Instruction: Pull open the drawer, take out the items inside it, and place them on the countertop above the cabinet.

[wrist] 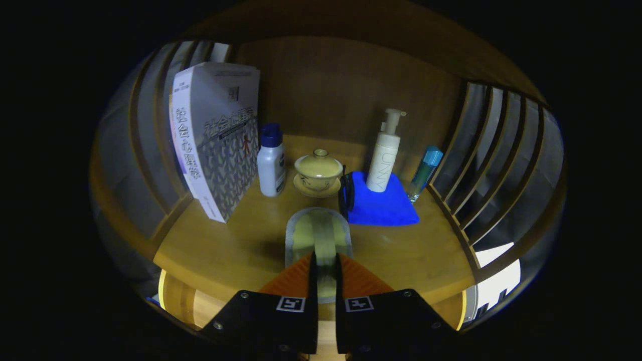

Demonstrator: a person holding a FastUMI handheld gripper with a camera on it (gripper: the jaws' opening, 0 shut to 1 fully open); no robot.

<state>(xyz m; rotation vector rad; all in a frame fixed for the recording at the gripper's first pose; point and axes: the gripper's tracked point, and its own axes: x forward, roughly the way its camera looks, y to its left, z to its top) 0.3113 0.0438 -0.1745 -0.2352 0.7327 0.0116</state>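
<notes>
Pinching a flat, yellowish pouch with a grey border (pixel 318 235), the claw (pixel 326 265) has its two fingers drawn nearly together on the pouch's near end, one finger on each side of the raised strip that runs down its middle. The pouch reaches forward from the fingers over the wooden counter (pixel 225 250), its rounded far end toward the middle of the counter; whether it rests on the wood or hangs just above it, I cannot tell.

Beyond the pouch, toward the back edge of the counter, stands a lidded tea bowl on a saucer (pixel 318 173). Just to its left is a small white bottle with a blue cap (pixel 271 160), and further left a tall grey-and-white book (pixel 218 138) stands upright near the slatted side wall. To the right of the tea bowl a dark object (pixel 346 193) that I cannot identify stands at the edge of a blue cloth (pixel 383 208). A white pump bottle (pixel 385 153) stands on that cloth, and a slim clear bottle with a light blue cap (pixel 425 173) leans near the right slatted wall (pixel 494 165).
</notes>
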